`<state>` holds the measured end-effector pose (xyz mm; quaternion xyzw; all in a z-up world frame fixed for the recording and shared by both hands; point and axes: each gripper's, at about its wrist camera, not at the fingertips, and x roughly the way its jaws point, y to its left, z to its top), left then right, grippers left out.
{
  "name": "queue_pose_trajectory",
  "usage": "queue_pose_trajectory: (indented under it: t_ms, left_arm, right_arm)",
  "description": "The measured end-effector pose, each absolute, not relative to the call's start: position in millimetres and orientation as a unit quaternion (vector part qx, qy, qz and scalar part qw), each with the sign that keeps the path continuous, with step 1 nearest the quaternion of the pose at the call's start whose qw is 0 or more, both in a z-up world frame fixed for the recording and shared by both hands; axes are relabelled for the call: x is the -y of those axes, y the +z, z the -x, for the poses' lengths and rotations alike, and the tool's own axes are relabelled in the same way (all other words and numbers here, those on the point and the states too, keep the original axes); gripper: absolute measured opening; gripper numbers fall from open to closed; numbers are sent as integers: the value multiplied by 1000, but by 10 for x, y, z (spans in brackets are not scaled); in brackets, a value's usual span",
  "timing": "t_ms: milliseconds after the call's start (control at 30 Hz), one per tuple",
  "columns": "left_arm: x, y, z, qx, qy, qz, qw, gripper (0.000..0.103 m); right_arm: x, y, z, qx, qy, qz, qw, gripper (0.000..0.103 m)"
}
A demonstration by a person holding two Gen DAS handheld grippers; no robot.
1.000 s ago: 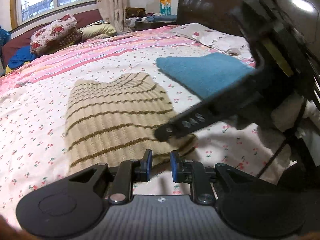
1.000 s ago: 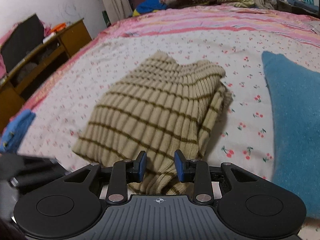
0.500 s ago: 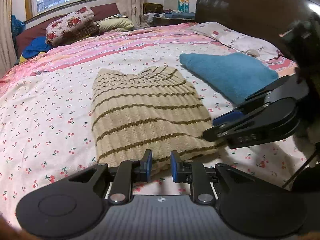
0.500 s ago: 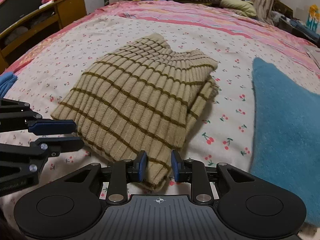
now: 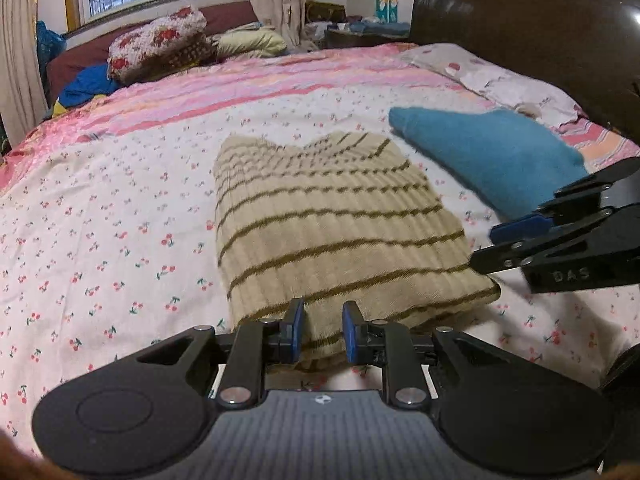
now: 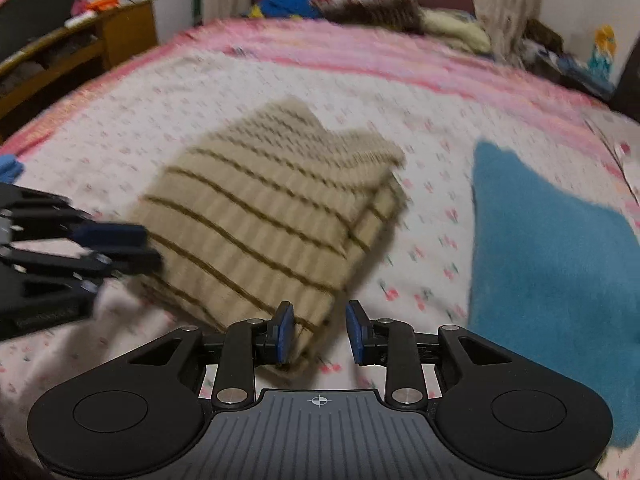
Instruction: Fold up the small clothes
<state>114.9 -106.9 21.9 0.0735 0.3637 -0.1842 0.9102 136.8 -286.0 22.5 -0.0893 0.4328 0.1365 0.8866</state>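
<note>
A beige knit garment with brown stripes (image 5: 332, 216) lies folded on the cherry-print bed sheet (image 5: 100, 240). My left gripper (image 5: 322, 330) is at its near edge, with the cloth edge showing in the narrow gap between the blue pads. In the right wrist view the left gripper (image 6: 148, 248) reaches the garment (image 6: 264, 216) at its left corner. My right gripper (image 6: 319, 334) hovers over the near right corner. Its jaws are opening, and the corner lies by the left pad with a gap on the right. The right gripper (image 5: 492, 246) also shows in the left wrist view.
A blue folded towel (image 5: 488, 160) lies right of the garment. A dark headboard (image 5: 520, 40) rises at the right. Pillows (image 5: 160, 48) and clothes pile at the bed's far end. A wooden desk (image 6: 100, 40) stands beyond the bed's left side.
My left gripper has moved in on the garment, whose near edge now sits between its pads. The right gripper's jaws stand wider than half a second ago, and its view is blurred by motion.
</note>
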Motion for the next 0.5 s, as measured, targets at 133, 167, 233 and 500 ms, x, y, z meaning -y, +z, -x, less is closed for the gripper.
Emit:
queue_pose_trajectory:
  t_ms: [133,167,233,500]
  left_arm:
    - [1082,215,-1150,-364,-188,-76,909,28]
    - [1084,229,-1150,-363,-190,-76,909,28]
    - [1093,266,-1151,-358,-192,-75,911,28]
    - [1111,406,-1354,-340,-189,-63,919,32]
  right_arm:
    - [2930,311,-1313,-423,131,80,893,28]
    - [2931,356,-1309,-417,131,78,896,28]
    - [2920,454,-1337,-400,130,71,904,29]
    - [2735,443,-1953,-372,127,20,919,29]
